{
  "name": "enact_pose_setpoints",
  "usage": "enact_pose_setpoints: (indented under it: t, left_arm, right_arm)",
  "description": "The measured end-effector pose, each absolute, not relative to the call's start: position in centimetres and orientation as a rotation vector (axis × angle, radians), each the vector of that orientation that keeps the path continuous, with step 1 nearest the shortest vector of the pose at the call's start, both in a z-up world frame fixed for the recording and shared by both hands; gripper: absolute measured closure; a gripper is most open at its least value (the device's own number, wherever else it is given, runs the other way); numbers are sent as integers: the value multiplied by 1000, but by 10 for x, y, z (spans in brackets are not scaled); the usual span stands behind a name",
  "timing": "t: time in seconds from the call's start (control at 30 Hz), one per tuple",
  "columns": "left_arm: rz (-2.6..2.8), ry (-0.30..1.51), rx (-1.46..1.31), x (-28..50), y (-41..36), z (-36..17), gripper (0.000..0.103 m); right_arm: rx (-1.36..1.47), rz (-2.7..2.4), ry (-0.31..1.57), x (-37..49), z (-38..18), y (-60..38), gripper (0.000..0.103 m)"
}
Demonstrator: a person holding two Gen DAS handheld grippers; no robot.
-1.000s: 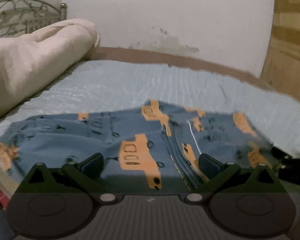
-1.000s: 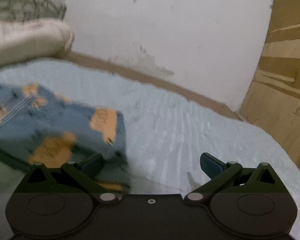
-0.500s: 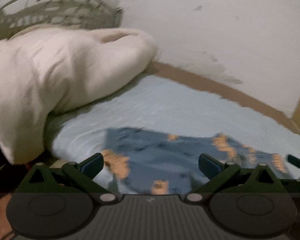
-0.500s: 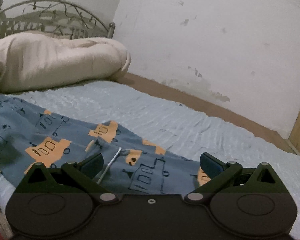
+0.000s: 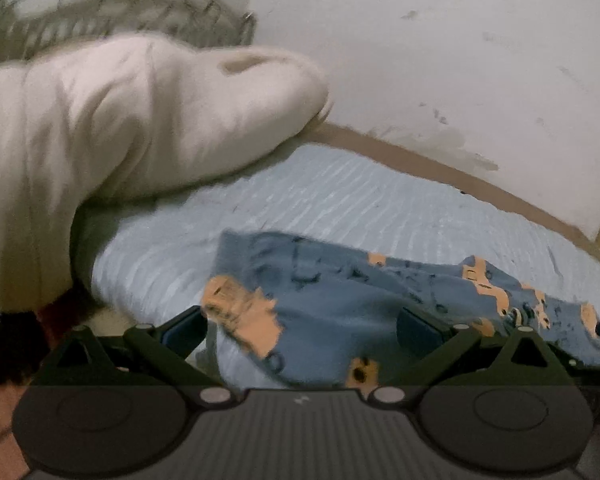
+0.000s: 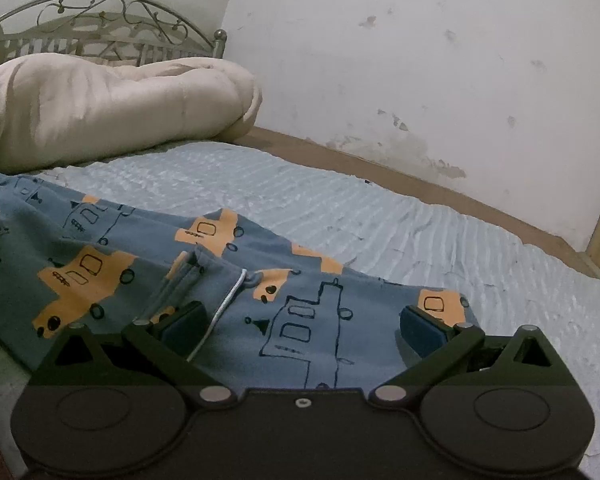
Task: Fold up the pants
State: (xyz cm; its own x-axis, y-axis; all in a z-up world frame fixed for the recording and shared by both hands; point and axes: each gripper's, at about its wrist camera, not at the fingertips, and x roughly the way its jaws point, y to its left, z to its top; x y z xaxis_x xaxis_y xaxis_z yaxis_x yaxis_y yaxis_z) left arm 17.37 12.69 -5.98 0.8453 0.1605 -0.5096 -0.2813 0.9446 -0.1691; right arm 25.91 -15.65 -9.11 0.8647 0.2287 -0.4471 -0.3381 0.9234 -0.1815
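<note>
Both tools stand wide open, gripping nothing. The pants [image 6: 148,264] lie on the bedsheet [image 6: 380,216], spread beneath the right gripper [image 6: 300,326]; their blurred end sits between the left gripper [image 5: 300,326] fingers, its edge hidden below.

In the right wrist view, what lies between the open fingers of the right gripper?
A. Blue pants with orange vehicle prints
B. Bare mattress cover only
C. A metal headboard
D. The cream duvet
A: the blue pants with orange vehicle prints lie between the wide-open fingers of the right gripper.
</note>
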Motion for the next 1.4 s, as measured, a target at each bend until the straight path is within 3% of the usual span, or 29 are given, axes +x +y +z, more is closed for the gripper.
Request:
enact_pose_setpoints:
  t: [0.3, 0.77, 1.0, 1.4]
  left_arm:
    - [226, 462, -174, 175, 110, -52, 1]
    - [241, 509, -505, 173, 156, -81, 1]
    - [278, 483, -603, 167, 170, -80, 18]
    - [299, 510, -681, 169, 181, -76, 32]
  right_arm:
    - [-244, 303, 444, 260, -92, -158, 1]
    - [-204, 311, 454, 261, -92, -162, 1]
    - [-198, 312, 452, 261, -92, -162, 1]
    - [-168, 320, 460, 262, -92, -164, 1]
